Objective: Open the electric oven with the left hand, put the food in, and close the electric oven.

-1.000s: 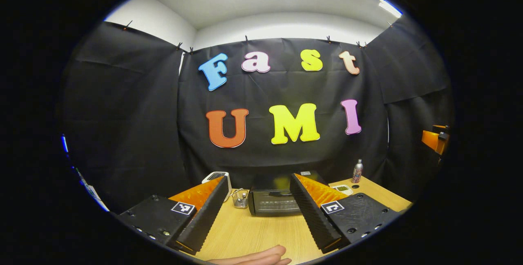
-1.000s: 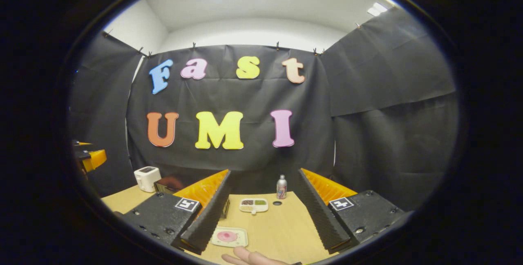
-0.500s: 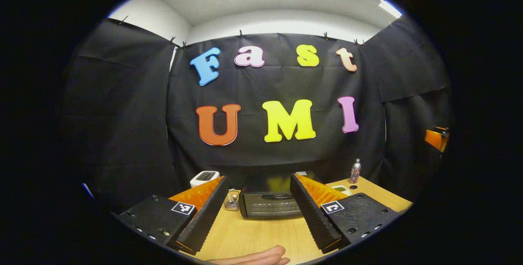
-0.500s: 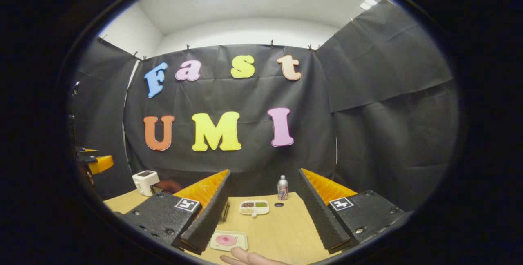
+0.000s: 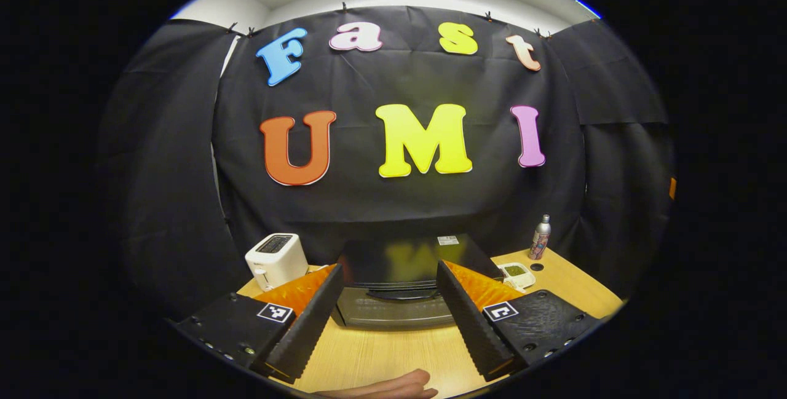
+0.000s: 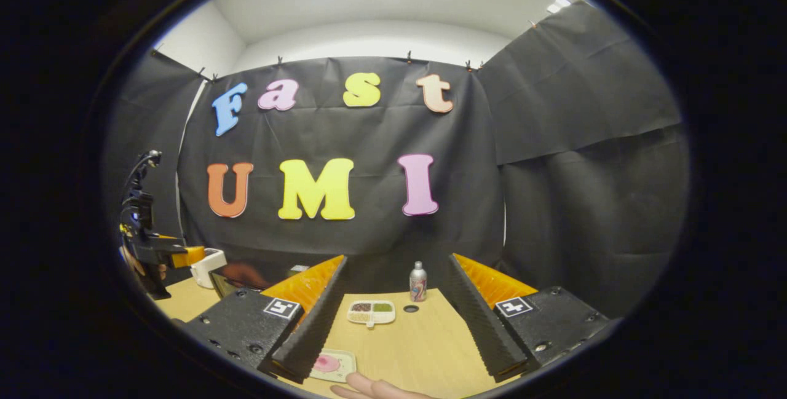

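left gripper (image 5: 387, 325): fingers spread, empty, nearer closed oven (image 5: 399, 288) than before | right gripper (image 6: 393, 331): spread, empty | no legible writing

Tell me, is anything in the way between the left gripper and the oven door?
Nothing visible. The left gripper is open, facing the oven across bare table; the toaster stands off to one side.

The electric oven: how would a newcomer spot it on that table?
Start at the wooden table under the black cloth wall. The electric oven is the dark box at its middle back, between a white toaster and a divided dish; alone, it has a front handle.
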